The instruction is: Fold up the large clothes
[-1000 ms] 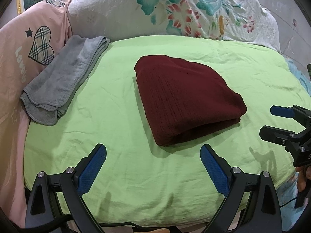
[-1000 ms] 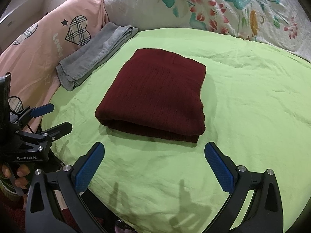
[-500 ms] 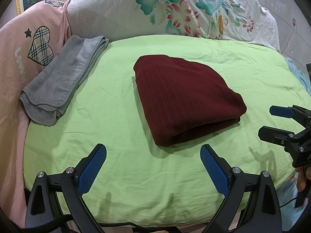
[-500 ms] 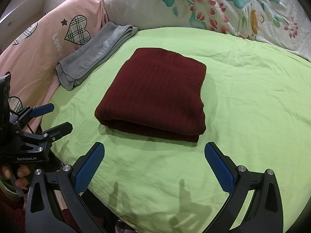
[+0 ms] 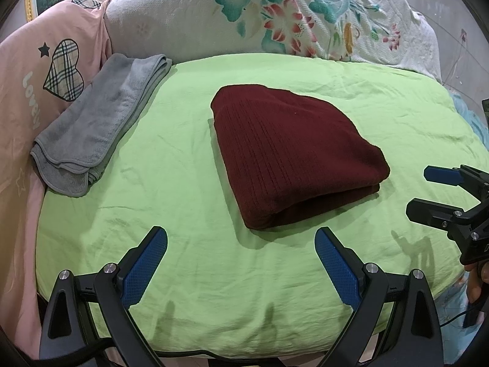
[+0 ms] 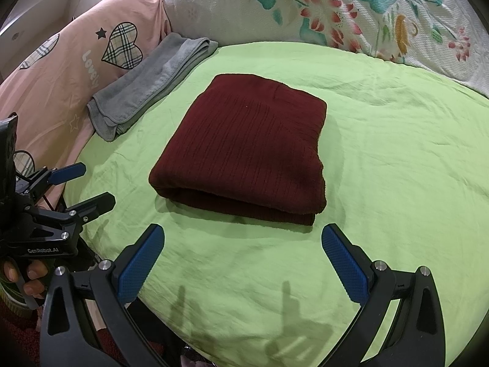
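Observation:
A dark red knitted garment (image 5: 290, 153) lies folded into a thick rectangle in the middle of the green sheet (image 5: 189, 183); it also shows in the right wrist view (image 6: 247, 150). My left gripper (image 5: 241, 263) is open and empty, held back from the garment near the bed's front edge. My right gripper (image 6: 243, 260) is open and empty, also a little short of the garment. Each gripper shows in the other's view: the right gripper (image 5: 428, 192) at the right edge, the left gripper (image 6: 91, 183) at the left edge.
A folded grey towel (image 5: 94, 128) lies at the sheet's left edge, also in the right wrist view (image 6: 152, 82). A pink pillow with a plaid heart (image 5: 36, 76) is at the left. A white floral pillow (image 5: 269, 15) lies along the back.

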A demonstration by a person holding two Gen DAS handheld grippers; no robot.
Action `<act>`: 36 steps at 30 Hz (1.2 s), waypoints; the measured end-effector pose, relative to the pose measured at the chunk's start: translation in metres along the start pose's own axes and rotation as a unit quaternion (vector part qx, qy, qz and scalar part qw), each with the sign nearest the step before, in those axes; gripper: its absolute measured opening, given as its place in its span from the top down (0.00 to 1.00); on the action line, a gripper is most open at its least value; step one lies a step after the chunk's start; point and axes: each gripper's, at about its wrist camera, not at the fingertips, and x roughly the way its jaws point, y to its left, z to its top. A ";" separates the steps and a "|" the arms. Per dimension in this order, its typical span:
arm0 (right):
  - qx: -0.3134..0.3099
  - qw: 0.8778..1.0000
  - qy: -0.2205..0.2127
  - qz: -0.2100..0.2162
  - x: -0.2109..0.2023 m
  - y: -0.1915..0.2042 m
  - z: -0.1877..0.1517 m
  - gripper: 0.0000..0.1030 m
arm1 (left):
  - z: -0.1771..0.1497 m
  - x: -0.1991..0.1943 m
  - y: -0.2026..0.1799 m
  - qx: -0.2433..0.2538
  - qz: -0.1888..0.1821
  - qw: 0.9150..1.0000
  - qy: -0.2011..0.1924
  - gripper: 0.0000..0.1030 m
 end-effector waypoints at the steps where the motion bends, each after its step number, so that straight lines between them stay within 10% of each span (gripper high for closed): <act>1: 0.000 1.000 0.000 0.000 0.000 0.000 0.000 0.01 | 0.000 0.000 0.000 0.000 -0.001 1.000 0.000 0.05; 36: 0.003 1.000 -0.001 0.002 0.003 0.000 0.006 0.01 | 0.008 0.003 -0.004 -0.004 0.002 1.000 0.003 0.05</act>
